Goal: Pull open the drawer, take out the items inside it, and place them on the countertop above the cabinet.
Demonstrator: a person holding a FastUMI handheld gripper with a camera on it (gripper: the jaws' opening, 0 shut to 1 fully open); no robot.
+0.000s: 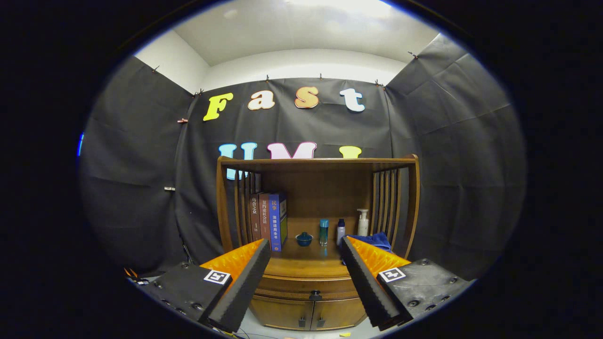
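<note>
Brown wooden cabinet (311,282) with slatted-side hutch stands against black cloth wall, beyond fingers. Closed wooden drawer (308,286) with small dark knob (315,295) sits under countertop (306,263), seen between fingers, well apart from them. Two lower doors shut. On countertop: three upright books (268,220) at left, blue folded cloth (372,240) at right, white pump bottle (362,222), teal bottle (323,231), small grey bottle (340,231), small blue lidded bowl (304,238). Gripper (305,247) spread wide, released, grasping nothing.
</note>
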